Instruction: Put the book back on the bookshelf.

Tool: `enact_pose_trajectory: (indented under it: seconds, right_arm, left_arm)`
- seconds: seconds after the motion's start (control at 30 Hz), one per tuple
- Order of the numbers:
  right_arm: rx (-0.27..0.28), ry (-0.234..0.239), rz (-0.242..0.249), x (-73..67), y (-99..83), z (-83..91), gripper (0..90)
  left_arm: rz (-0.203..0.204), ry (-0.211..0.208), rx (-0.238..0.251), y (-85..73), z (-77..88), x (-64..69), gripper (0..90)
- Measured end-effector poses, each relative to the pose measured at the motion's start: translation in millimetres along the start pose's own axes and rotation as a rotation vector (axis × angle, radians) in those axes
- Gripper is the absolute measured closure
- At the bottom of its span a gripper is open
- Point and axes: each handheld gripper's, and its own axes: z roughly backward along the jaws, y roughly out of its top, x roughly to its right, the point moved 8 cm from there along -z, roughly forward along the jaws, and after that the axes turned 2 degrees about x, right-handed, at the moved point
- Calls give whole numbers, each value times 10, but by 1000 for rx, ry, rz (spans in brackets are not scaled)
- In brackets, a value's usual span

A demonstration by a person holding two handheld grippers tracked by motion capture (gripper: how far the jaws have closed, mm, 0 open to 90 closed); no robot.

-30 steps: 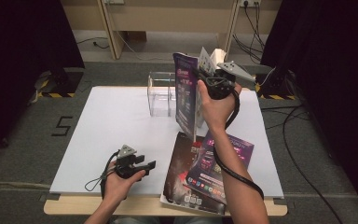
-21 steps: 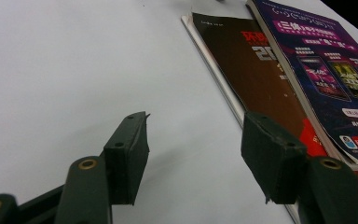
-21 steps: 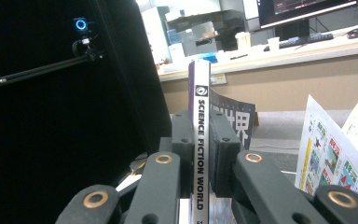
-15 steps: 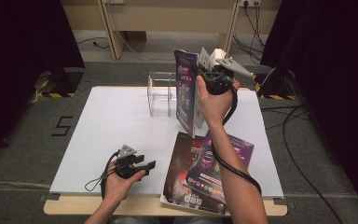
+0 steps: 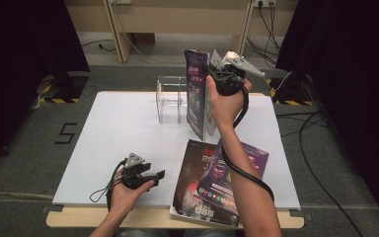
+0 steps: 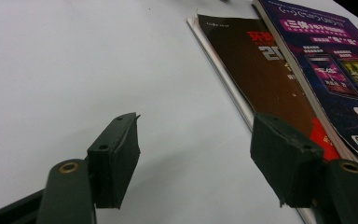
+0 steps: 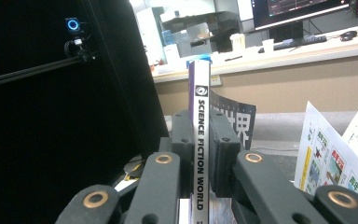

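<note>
The right gripper (image 5: 212, 74) clamps the upright magazine (image 5: 196, 94) by its spine (image 7: 200, 140) — loose pages fan beside the fingers and could snag the clear rack (image 5: 170, 101) below. The left gripper (image 5: 153, 175), jaws just opening with nothing between them, sits beside the flat magazines (image 5: 217, 182).

Glossy paper magazine (image 7: 201, 140), clear plastic holder (image 5: 171, 98), smooth matt white tabletop (image 5: 108, 133), matt black claw pads (image 6: 116, 156)

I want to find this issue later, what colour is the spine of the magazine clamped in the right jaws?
Silver-grey with black lettering, on the magazine; clearest in the right gripper view.
</note>
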Motion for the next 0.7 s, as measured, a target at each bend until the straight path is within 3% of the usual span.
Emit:
enact_pose_trajectory:
  seconds: [0.7]
  right_arm:
    - [6, -22, -9, 84, 25, -241, 833]
  left_arm:
    - [2, 12, 5, -2, -3, -17, 274]
